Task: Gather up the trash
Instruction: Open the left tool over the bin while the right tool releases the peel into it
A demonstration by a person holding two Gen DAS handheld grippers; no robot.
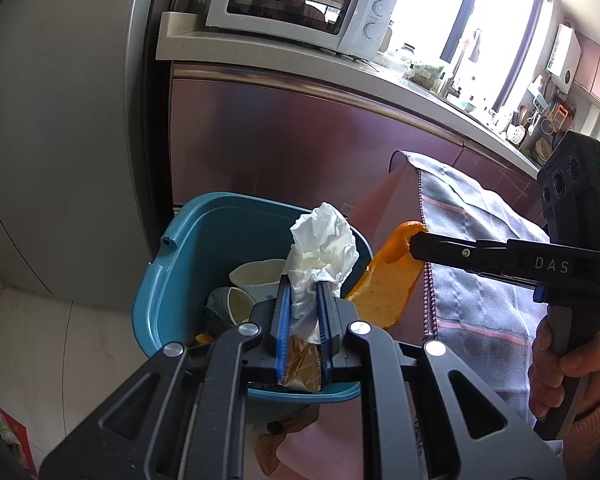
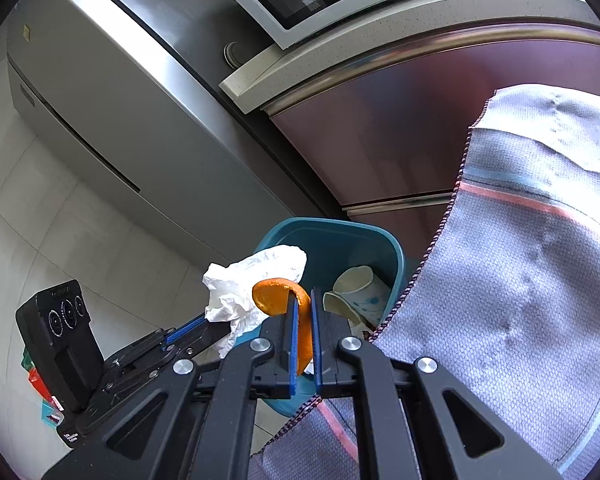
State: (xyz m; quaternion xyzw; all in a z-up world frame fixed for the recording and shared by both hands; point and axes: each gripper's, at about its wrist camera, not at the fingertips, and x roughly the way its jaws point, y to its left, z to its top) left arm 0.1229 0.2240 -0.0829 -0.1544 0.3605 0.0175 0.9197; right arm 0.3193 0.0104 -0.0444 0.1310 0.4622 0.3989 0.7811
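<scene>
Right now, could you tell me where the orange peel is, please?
The orange peel is pinched in the right gripper, held beside the blue bin's rim, right of the crumpled tissue in the left gripper.

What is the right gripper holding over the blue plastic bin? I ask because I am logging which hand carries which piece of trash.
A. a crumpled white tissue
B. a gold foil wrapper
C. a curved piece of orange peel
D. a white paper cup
C: the right gripper is shut on the curved piece of orange peel, while the crumpled white tissue sits between the left gripper's fingers above the blue plastic bin.
</scene>
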